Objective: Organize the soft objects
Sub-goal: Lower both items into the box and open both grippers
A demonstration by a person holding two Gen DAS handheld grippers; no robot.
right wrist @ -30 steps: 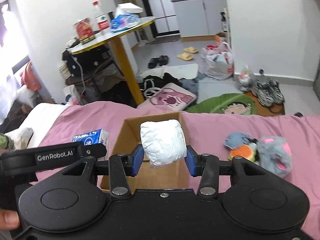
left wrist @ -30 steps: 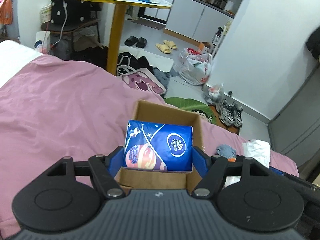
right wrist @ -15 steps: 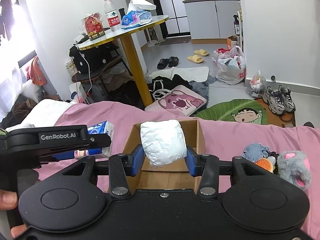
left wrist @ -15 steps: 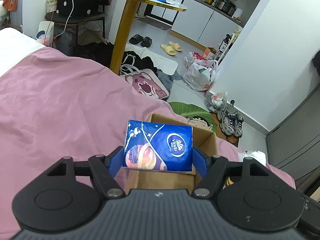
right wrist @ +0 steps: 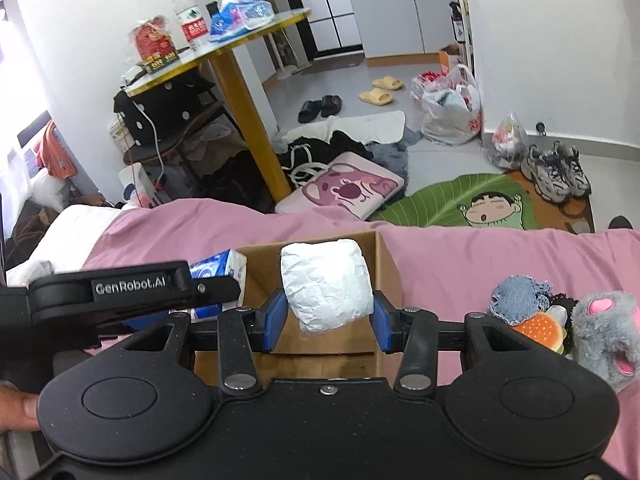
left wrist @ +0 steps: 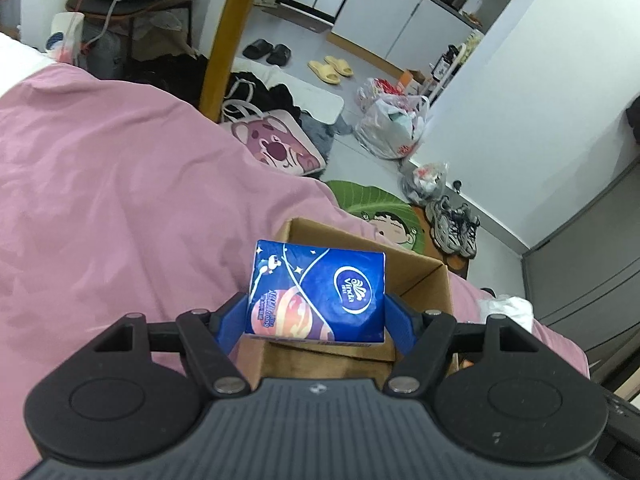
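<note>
Two hand-held grippers hover over an open cardboard box (left wrist: 424, 280) set on a bed covered with a pink sheet (left wrist: 120, 184), each carrying a soft item. The left gripper (left wrist: 316, 312) has its blue-padded jaws clamped on the two short sides of a blue tissue pack (left wrist: 316, 292), which hangs in the air above the near-left part of the box, its printed face turned toward the camera. The right gripper (right wrist: 326, 320) has its jaws pressed against the sides of a crumpled white paper bundle (right wrist: 326, 284), held over the open box (right wrist: 386, 268) near its front wall. Seen from the right wrist, the left gripper (right wrist: 218, 290) reaches in from the left edge just beside the box, with the tissue pack (right wrist: 218, 266) showing past its black arm; part of a hand (right wrist: 18, 408) shows at the lower left edge. To the right of the box, on the sheet (right wrist: 460, 256), lies a small heap of soft toys: a blue denim-like piece (right wrist: 516, 296), a plush burger (right wrist: 540, 328) and a grey furry toy with pink patches (right wrist: 604, 332). Beyond the bed, the floor holds a pink bear cushion (right wrist: 348, 188), a green leaf-shaped mat (right wrist: 472, 200), a pair of grey trainers (right wrist: 556, 172) and a round yellow-legged table (right wrist: 248, 40).
</note>
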